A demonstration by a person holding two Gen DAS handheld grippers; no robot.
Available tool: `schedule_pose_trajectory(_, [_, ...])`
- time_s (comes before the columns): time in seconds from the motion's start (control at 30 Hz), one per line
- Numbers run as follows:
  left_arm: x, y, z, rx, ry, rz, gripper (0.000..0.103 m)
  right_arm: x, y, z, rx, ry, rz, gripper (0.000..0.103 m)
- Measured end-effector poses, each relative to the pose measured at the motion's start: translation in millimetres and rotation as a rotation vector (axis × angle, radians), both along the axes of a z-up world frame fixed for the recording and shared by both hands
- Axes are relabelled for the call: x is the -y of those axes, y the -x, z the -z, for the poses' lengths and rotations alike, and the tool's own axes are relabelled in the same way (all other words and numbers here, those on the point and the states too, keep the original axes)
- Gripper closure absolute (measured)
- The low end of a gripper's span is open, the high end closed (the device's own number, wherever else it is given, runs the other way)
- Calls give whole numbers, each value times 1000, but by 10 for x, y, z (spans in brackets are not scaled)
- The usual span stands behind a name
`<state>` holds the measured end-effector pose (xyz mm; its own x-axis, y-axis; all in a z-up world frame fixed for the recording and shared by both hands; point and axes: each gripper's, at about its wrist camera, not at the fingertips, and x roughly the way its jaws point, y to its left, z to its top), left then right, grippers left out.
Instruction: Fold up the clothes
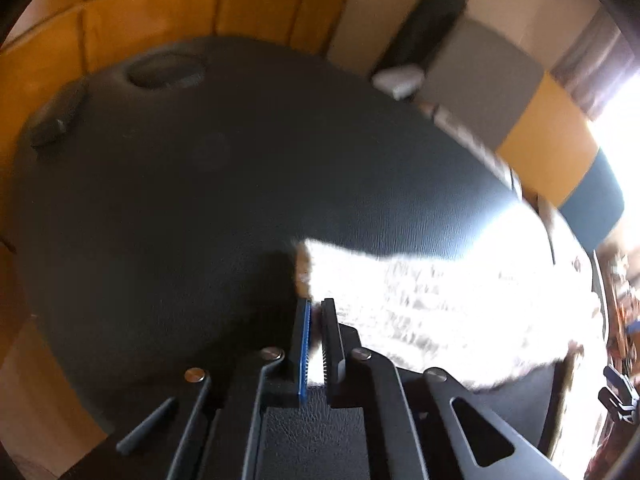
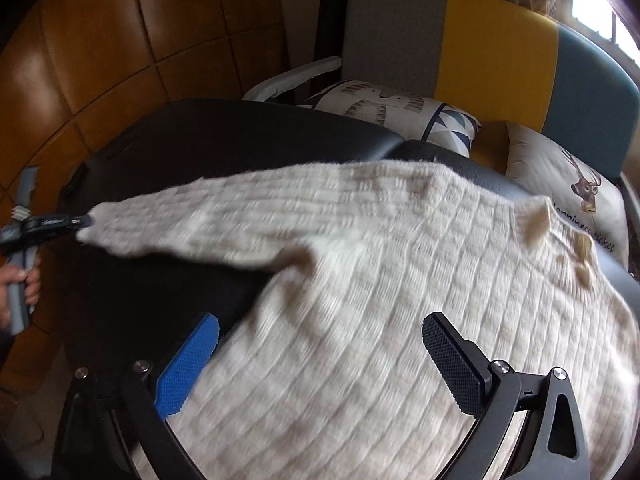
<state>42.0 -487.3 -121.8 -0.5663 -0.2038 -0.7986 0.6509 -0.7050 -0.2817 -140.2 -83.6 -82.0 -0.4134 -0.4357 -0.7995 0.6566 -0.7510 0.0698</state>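
I see cream sweater (image 2: pixel 360 280) spread on black bench (image 2: pixel 208 136). My left tool (image 1: pixel 316 320) pinches sleeve cuff (image 2: pixel 94 222), sleeve stretched out to left side. My right tool (image 2: pixel 320 360) hangs over sweater body, fingers wide apart, gripping nothing. Cushions (image 2: pixel 400 114) behind bench.

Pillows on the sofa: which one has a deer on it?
The right-hand pillow, beside the sweater, has a deer's head and some writing. The other pillow, further left, shows striped animals and blue triangles.
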Motion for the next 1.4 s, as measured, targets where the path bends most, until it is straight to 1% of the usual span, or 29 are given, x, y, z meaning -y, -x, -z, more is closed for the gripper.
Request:
schedule_pose_trajectory(0.07, [7,-21,-122,-37,42,-40,100,44,167,27,1,-11,19,0])
schedule_pose_trajectory(0.13, [14,56,-122,-11,75,-55,101,87,346,67,6,-25,37,0])
schedule_pose_trajectory(0.2, [42,141,-70,30,96,-64,101,142,521,139,8,-63,58,0])
schedule_pose_trajectory(0.3, [154,243,152,122,85,-77,101,139,622,242,25,-78,79,0])
schedule_pose_trajectory(0.4, [227,301,163,153,131,-90,101,137,724,346,42,-93,101,0])
schedule_pose_trajectory(0.47, [265,329,166,165,127,-111,101,135,792,415,53,-103,115,0])
schedule_pose_trajectory(0.53, [370,356,150,165,103,-140,101,134,860,483,65,-113,130,0])
schedule_pose_trajectory(0.6, [473,385,103,191,94,-181,101,127,899,512,77,-110,135,0])
schedule_pose_trajectory(0.63, [512,345,52,179,97,-203,101,109,900,484,87,-101,125,0])
schedule_pose_trajectory(0.67, [490,318,-61,150,114,-223,101,91,901,456,96,-92,115,0])
schedule_pose_trajectory(0.7, [425,321,-156,112,121,-207,101,69,903,425,103,-82,107,0])
schedule_pose_trajectory(0.77, [276,354,-326,41,132,-162,98,-47,919,289,87,-32,109,0])
schedule_pose_trajectory(0.8, [147,461,-356,21,126,-99,96,-87,956,229,90,-1,106,0])
schedule_pose_trajectory(0.87, [-112,674,-415,-18,115,28,96,-139,1052,109,104,77,74,0])
schedule_pose_trajectory(0.9, [-235,769,-424,-28,111,80,96,-101,1109,90,109,87,57,0])
schedule_pose_trajectory(0.97, [-444,902,-340,-3,115,119,96,-25,1223,58,120,105,25,0])
schedule_pose_trajectory(1.27, [-1355,1473,35,103,132,288,96,420,1646,396,92,-61,39,0])
schedule_pose_trajectory(1.3, [-1347,1469,52,98,144,287,93,469,1693,433,88,-79,41,0])
schedule_pose_trajectory(1.37, [-1324,1553,78,110,157,283,93,566,1783,506,81,-114,45,0])
schedule_pose_trajectory(1.4, [-1235,1496,83,114,161,278,92,586,1792,517,68,-115,54,0])
